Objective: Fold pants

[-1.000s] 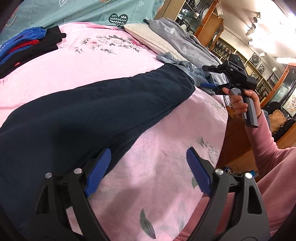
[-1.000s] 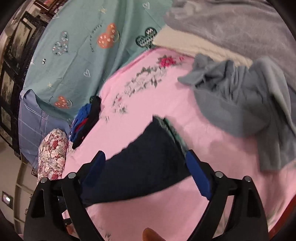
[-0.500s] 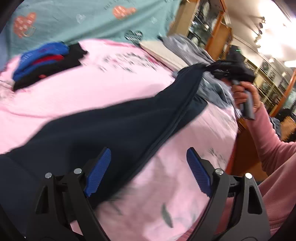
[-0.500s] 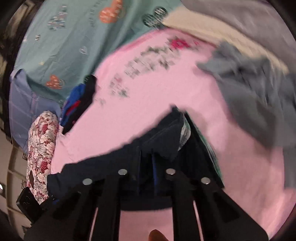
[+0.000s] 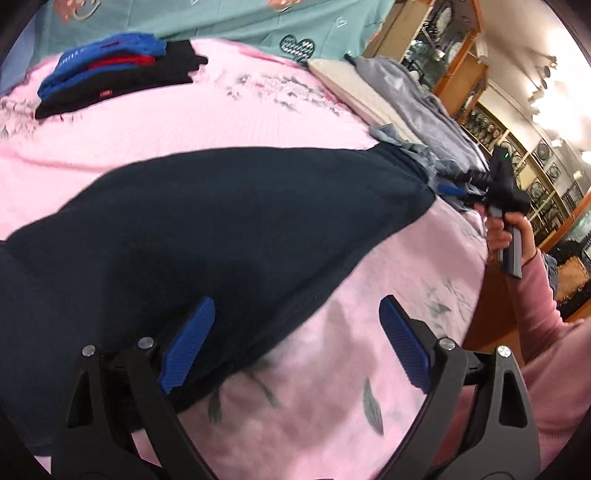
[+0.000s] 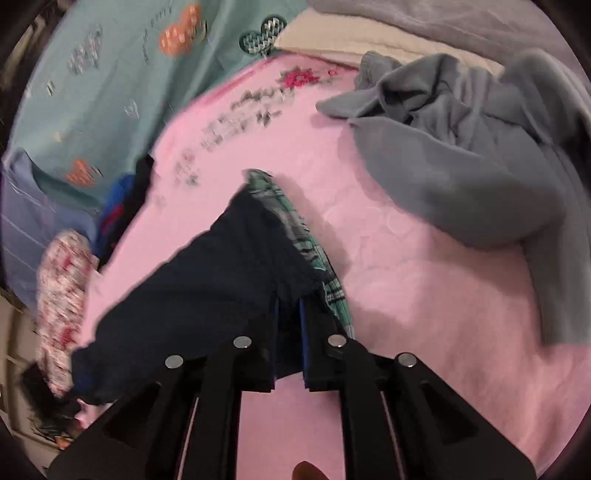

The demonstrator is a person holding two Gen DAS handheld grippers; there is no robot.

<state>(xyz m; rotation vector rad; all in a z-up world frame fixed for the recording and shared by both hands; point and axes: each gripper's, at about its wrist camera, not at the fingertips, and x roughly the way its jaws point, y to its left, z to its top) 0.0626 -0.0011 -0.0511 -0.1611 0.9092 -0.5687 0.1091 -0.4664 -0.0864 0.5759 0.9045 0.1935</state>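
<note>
Pants (image 5: 229, 236) lie stretched across the pink floral bedspread (image 5: 332, 387), dark navy, reaching from the near left to the far right edge of the bed. Nearest in the left wrist view, the left gripper (image 5: 295, 347) hangs just above the cloth with its blue-padded fingers (image 5: 188, 347) spread wide, the left one over the navy fabric and the right one over bare pink spread, gripping nothing. In the right wrist view, the right gripper (image 6: 288, 332) has its fingers pressed together on the end of the pants (image 6: 207, 288), where a green plaid lining (image 6: 295, 221) shows along the turned edge. From the left wrist view that gripper (image 5: 452, 190) sits at the far right end of the pants, held by a hand (image 5: 506, 236) in a pink sleeve (image 5: 539, 317). Beyond it lies a rumpled gray garment (image 6: 461, 166) on the bedspread, just beside the pants' end. Farther back, a folded stack of blue, red and black clothes (image 5: 110, 74) rests near the far left of the bed, with a teal sheet (image 5: 221, 18) behind it and wooden display shelves (image 5: 461, 66) at the far right.
</note>
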